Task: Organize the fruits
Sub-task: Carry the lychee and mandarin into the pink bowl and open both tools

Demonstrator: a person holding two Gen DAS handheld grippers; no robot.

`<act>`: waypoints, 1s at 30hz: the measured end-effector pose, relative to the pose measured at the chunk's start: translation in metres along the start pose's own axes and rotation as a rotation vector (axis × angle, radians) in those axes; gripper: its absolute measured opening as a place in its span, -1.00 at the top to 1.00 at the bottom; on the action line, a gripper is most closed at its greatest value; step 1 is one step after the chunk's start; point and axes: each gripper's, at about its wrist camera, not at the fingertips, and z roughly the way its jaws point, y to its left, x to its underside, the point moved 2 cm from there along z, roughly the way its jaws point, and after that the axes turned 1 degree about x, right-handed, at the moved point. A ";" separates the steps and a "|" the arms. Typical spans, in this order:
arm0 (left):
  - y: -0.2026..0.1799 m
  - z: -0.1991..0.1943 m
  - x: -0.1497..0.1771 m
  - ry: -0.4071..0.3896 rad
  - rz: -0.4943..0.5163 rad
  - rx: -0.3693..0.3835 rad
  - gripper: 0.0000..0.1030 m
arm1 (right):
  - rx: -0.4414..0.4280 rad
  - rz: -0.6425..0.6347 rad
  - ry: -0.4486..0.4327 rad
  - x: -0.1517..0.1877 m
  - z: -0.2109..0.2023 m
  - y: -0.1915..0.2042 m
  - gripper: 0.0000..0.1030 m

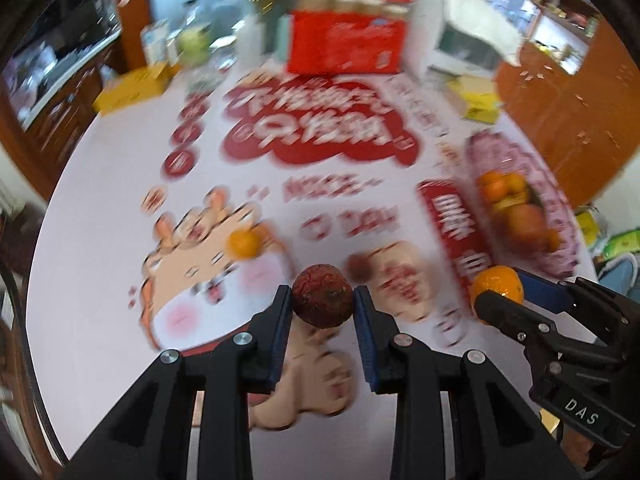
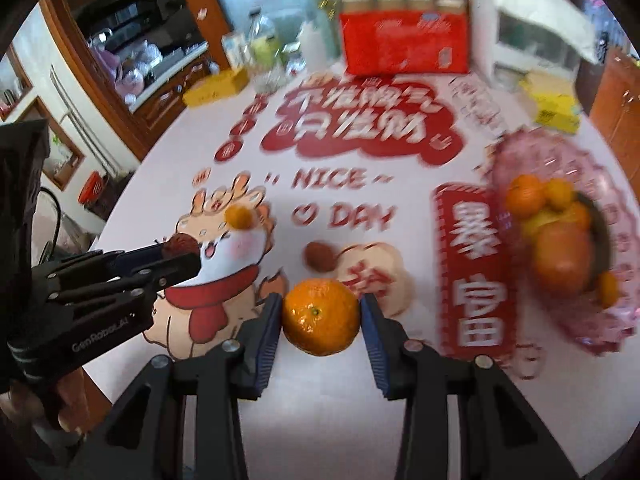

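I see the white tablecloth point(image 2: 328, 400) under both tools, printed in red with "NICE" and "DAY", a cartoon creature, and big Chinese characters I can't read through the blur. At the far edge stands a red carton point(image 2: 404, 46) whose print is too smeared to read. To the right sits the pink fruit basket point(image 2: 624, 248), holding oranges and a larger reddish fruit. My left gripper point(image 1: 322, 300), marked "GenRobot.AI" on its body, is clamped on a dark red lychee point(image 1: 322, 295). My right gripper point(image 2: 321, 312), labelled "DAS", pinches a mandarin point(image 2: 321, 316). A small orange point(image 2: 239, 216) and another lychee point(image 2: 319, 255) lie loose on the cloth.
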 end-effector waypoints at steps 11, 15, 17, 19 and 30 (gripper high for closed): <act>-0.153 -0.014 -0.055 -0.118 0.135 0.112 0.43 | 0.112 -0.002 -0.164 -0.014 -0.088 -0.107 0.22; -0.202 -0.004 -0.071 -0.134 0.161 0.125 0.43 | 0.165 0.006 -0.204 -0.020 -0.106 -0.155 0.22; -0.226 0.006 -0.079 -0.140 0.168 0.126 0.43 | 0.191 0.020 -0.220 -0.024 -0.112 -0.179 0.22; -0.247 0.018 -0.087 -0.136 0.176 0.117 0.43 | 0.211 0.040 -0.228 -0.029 -0.114 -0.206 0.22; -0.295 0.100 -0.112 -0.058 0.201 0.029 0.42 | 0.205 0.087 -0.125 -0.038 -0.061 -0.283 0.21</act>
